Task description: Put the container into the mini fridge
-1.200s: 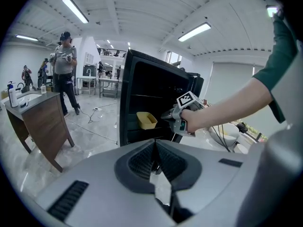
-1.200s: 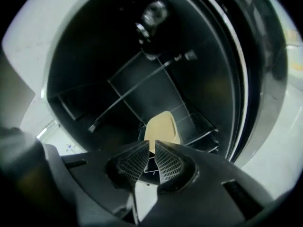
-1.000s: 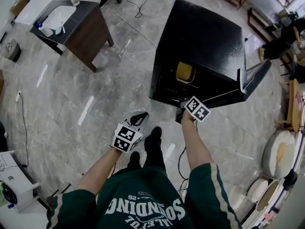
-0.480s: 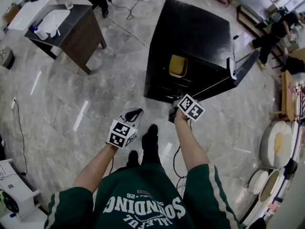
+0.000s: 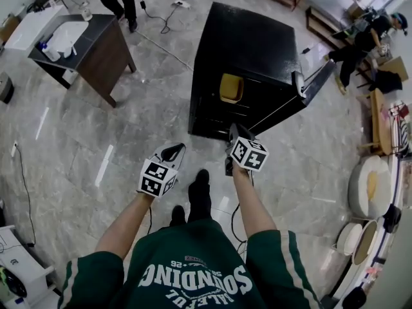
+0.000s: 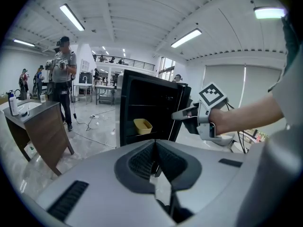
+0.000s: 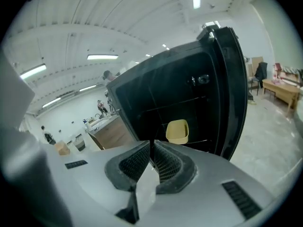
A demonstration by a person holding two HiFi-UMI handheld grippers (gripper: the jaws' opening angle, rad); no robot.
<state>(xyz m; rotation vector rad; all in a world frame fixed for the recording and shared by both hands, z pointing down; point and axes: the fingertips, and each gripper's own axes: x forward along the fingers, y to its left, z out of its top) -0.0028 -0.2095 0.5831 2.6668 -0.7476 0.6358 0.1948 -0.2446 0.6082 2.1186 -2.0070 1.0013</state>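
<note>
Yellow container (image 5: 231, 87) is already sitting on a shelf inside the black mini fridge (image 5: 257, 40), at roughly 12 o'clock from where we stand, so the placing part looks done to us. Both tools are empty: the left gripper (image 5: 174, 150) has its jaws pressed together on nothing, and the right gripper (image 5: 234, 132) is the same, both hanging in the air short of the fridge front. The door (image 5: 313, 82) stands swung out toward 2 o'clock, so we reckon shutting it is what's left. Our tip: take the right gripper round to the door's free edge and push on the outer face with the closed jaws, following the arc rather than shoving straight in. Keep the left one low and out of the way around 7 o'clock. We can't tell how far back the container sits on its shelf, so ease the door in gently for the last bit in case it catches.
</note>
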